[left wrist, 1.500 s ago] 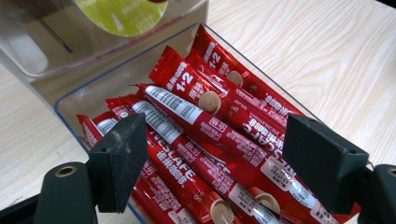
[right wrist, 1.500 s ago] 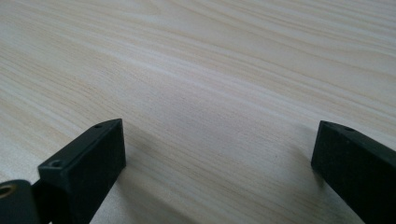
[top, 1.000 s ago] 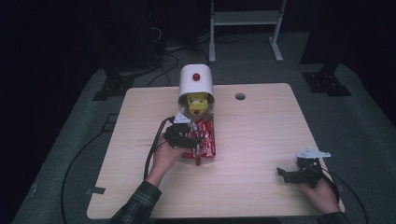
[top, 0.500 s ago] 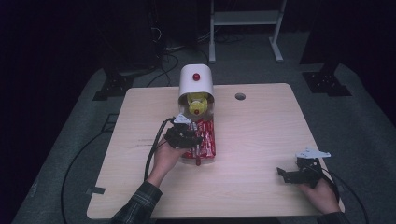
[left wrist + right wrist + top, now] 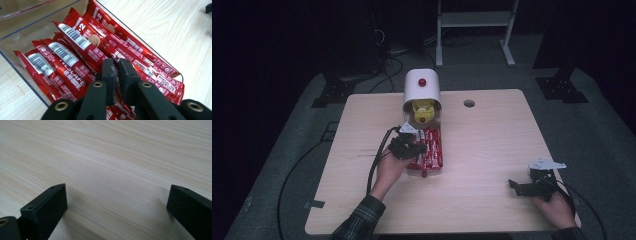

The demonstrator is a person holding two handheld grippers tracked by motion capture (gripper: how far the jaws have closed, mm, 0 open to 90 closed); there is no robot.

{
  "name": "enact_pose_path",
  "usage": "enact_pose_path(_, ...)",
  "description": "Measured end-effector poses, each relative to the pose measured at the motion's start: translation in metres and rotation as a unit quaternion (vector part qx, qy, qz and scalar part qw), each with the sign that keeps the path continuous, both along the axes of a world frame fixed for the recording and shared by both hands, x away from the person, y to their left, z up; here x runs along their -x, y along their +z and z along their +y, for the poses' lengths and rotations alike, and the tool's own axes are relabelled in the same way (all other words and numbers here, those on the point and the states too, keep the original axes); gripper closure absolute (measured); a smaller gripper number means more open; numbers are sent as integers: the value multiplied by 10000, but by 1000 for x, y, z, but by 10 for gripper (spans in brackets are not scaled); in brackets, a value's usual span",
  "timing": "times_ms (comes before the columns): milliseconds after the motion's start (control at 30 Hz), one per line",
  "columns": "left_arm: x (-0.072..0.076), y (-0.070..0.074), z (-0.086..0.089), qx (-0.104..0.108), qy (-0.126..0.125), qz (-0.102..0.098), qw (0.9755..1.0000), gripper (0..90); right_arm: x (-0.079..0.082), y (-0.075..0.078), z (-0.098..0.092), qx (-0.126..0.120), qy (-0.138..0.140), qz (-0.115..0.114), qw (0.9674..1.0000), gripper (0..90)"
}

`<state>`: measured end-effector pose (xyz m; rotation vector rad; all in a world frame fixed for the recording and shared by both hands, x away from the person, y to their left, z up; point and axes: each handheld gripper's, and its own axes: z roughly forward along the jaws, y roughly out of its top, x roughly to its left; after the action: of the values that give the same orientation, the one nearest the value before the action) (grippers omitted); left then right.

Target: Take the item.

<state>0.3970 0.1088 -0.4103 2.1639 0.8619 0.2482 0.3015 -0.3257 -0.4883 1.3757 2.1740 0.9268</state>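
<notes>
Several red coffee sachets (image 5: 82, 47) lie in a clear plastic tray (image 5: 15, 63) near the table's middle (image 5: 432, 150). My left gripper (image 5: 116, 63) reaches down into the tray from its left side (image 5: 412, 146). Its jaws stand almost together, with a thin sachet edge seemingly pinched at the tips. My right gripper (image 5: 518, 186) rests low over bare wood at the table's front right. In the right gripper view its fingers (image 5: 47, 205) stand wide apart with nothing between them (image 5: 117, 202).
A white cylinder (image 5: 422, 86) with a red knob lies at the tray's far end, with a yellow object (image 5: 422, 112) in its mouth. A cable hole (image 5: 469, 103) sits at the back of the wooden table (image 5: 492, 145). A black cable trails from the left gripper.
</notes>
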Motion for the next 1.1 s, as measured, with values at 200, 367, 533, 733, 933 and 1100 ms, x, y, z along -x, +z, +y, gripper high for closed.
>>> enact_pose_path(200, 1, 2, 2, 16, -10, -66, 10000, 894, 0, 0, 0, 0, 4, 0, 10000, 20)
enact_pose_path(367, 1, 4, 3, 72, -7, -63, 10000, 897, 0, 0, 0, -1, 19, -1, 10000, 20)
enact_pose_path(533, 2, 7, 6, 142, -25, -62, 9999, 897, 0, 0, 0, 0, 22, 0, 10000, 20)
enact_pose_path(733, 4, 11, 10, 211, -21, -85, 9997, 898, 0, 0, 0, 1, 24, 0, 10000, 20)
enact_pose_path(933, 6, 15, 15, 280, -35, -91, 9996, 898, 0, 0, 0, 1, 29, -2, 10000, 20)
enact_pose_path(1100, 8, 18, 18, 330, -34, -103, 9994, 898, 0, 0, 0, 2, 30, -3, 10000, 20)
